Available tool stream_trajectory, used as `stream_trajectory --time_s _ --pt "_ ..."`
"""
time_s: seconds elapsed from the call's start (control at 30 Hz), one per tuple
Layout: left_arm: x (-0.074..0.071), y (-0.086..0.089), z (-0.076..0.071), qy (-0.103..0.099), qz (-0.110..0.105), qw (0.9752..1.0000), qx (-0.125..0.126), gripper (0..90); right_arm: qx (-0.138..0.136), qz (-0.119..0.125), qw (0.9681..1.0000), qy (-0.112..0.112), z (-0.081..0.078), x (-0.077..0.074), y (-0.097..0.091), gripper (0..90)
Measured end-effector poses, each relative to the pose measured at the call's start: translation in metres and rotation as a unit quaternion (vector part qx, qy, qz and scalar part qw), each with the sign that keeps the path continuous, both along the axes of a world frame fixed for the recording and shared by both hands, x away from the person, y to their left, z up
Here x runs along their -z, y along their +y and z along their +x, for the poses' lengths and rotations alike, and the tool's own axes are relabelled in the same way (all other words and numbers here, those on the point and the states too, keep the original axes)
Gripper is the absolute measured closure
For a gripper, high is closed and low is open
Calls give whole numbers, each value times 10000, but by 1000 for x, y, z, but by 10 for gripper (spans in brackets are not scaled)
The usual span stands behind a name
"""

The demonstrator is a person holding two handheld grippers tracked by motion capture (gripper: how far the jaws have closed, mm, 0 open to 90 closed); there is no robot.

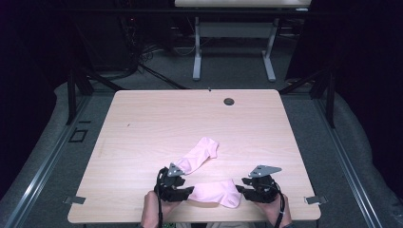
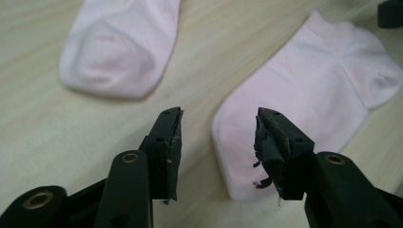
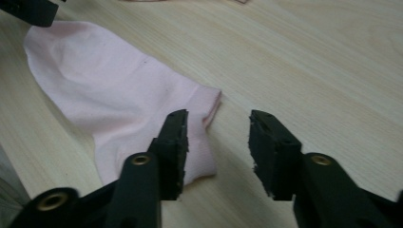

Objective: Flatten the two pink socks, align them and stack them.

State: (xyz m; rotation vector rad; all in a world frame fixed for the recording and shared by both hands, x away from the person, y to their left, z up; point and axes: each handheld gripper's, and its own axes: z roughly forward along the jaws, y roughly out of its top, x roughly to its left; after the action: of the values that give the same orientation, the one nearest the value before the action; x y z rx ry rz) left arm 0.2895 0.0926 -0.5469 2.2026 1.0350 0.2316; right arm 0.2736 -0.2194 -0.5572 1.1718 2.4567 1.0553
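Lying flat near the front edge of the table (image 1: 142,118), the near pink sock (image 1: 216,192) stretches crosswise between the 2 grippers, its long axis running from the left one to the right one. In the left gripper view the rounded toe end points at the left gripper (image 2: 218,137), and that toe sits between and just beyond the jaw tips; the pads stand apart and do not press on the fabric. In the right gripper view the ribbed cuff end faces the right gripper (image 3: 216,137), with the cuff lying under and beside one jaw while the other jaw hangs over bare wood. Those jaws are apart as well, clamped on nothing.

Both hands come in from the bottom of the high view, forearms low over the table edge, each gripper turned inward so the 2 face one another across the sock. The left hand (image 1: 154,206) holds its tool close to the toe; the right hand (image 1: 275,209) holds its tool close to the cuff. Each gripper carries a grey three-cornered plate on top.

A second pink sock (image 1: 197,156) lies just behind the first, farther from the person, on a diagonal with its toe toward the back right and its other end near the left gripper. The 2 socks lie close together.
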Motion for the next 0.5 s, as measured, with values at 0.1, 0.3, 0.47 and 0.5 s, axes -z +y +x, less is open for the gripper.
stream_trajectory --time_s 0.1,0.3,0.47,0.5 --pt "-7 -13 17 -168 157 9997 10 470 83 -45 9999 -72 3 2 -6 360" --pt "-8 -39 55 -446 674 9967 -19 426 413 -31 9990 -187 9 13 -18 144" --pt "-5 -51 77 -438 743 9963 -7 431 558 -205 9972 -444 10 21 -32 107" --pt "-5 -51 77 -438 743 9963 -7 427 602 -146 9969 -492 9 23 -34 98"
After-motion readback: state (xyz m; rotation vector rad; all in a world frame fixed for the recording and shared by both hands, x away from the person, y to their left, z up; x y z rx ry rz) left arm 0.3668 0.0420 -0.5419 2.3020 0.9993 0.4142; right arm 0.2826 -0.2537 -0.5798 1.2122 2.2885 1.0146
